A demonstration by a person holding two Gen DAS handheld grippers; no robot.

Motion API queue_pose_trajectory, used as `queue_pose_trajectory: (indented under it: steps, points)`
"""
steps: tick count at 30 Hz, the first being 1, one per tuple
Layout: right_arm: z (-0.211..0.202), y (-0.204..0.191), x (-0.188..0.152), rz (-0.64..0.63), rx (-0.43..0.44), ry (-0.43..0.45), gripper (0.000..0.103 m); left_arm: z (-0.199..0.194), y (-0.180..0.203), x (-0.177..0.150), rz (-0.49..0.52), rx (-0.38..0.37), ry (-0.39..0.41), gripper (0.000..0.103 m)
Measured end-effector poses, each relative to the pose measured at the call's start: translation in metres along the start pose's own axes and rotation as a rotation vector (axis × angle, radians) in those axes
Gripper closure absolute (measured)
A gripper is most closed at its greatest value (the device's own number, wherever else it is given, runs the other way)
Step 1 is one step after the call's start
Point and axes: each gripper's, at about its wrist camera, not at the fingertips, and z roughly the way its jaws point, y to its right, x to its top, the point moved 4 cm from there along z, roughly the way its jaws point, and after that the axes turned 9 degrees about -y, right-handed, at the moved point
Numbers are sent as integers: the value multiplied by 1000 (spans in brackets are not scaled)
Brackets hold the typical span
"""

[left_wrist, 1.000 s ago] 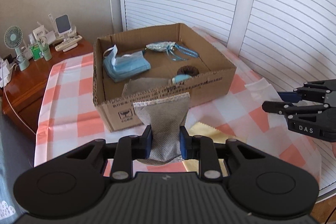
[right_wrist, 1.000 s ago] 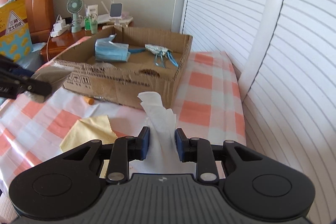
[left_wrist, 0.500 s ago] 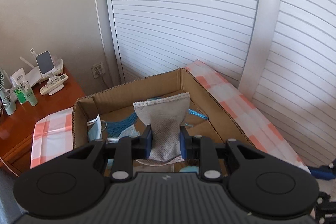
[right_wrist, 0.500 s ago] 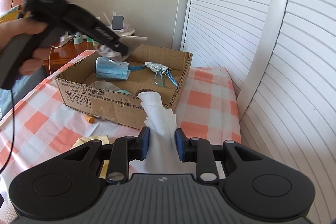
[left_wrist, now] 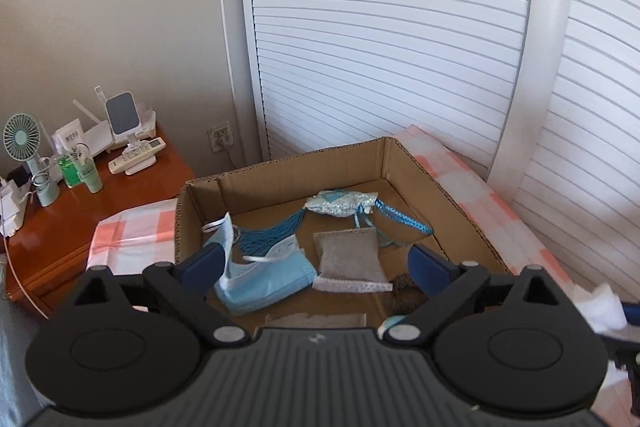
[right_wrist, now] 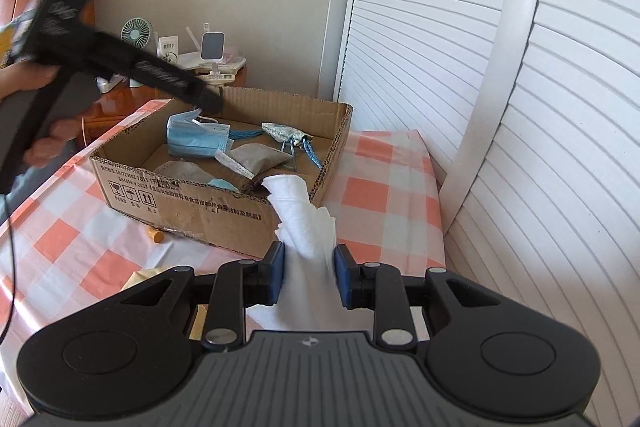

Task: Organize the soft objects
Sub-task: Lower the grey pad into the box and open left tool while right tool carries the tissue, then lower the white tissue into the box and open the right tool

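Left to right, as seen from the two wrist views.

Far left: wooden nightstand [left_wrist: 132, 187] carried a small green fan [left_wrist: 22, 143], bottles, a remote and a white stand. A hand [right_wrist: 38, 99] gripped the handle of the left gripper [left_wrist: 316, 265], which hung over the cardboard box [left_wrist: 452, 211]. Its jaws had just been opening and stood wide, blue pads splayed to either side, nothing pressed between them.

Inside the box, left side: a blue face mask [left_wrist: 266, 277] with white ear loops, partly over a tassel of blue cords [left_wrist: 272, 231]. Centre: the grey mesh pouch [left_wrist: 348, 255] lay flat on the box floor, clear of both pads, its white sealed edge toward the camera. Behind it, a silvery patterned sachet [left_wrist: 340, 203] with a blue braided cord [left_wrist: 400, 221] trailing right. A second grey pouch [right_wrist: 184, 171] sat against the near wall, beside a pale blue item and a dark fuzzy thing I could not identify.

Box rested on a red-and-white checked cloth [right_wrist: 368, 187]. A small orange object [right_wrist: 154, 235] lay on the cloth just beside the box front; a yellow cloth [right_wrist: 148, 275] partly showed near it.

Right: the right gripper [right_wrist: 308, 273] was closed narrow on a white tissue [right_wrist: 304, 223], which stood up between the pads, in front of the box's near corner.
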Motion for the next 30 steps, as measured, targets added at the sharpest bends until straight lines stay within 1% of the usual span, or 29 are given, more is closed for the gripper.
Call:
queue_pose_trajectory:
  steps: [6, 8, 12, 15, 18, 20, 27, 28, 30]
  points:
    - [3, -7, 20, -11, 18, 14, 72, -42, -8, -37, -9, 29, -5, 2]
    - [5, -10, 29, -11, 30, 17, 72, -52, -9, -51, -22, 58, -8, 1]
    - [11, -15, 49, -17, 54, 18, 72, -65, -10, -78, -55, 99, -29, 1]
    - [21, -24, 67, -21, 90, 6, 72, -72, -15, -93, -64, 121, -39, 1]
    - [31, -39, 84, -46, 121, 1, 72, -79, -19, -106, -64, 148, -45, 1]
    - [38, -53, 96, -64, 146, -3, 71, -83, -25, -111, -75, 151, -46, 1]
    - [69, -103, 137, -118, 218, -27, 71, -93, -48, -131, -153, 187, -59, 1]
    - [75, -110, 142, -120, 218, -31, 68, -95, -51, -133, -163, 194, -60, 1]
    - [86, -118, 149, -112, 223, -36, 49, -97, -57, -137, -184, 205, -65, 1]
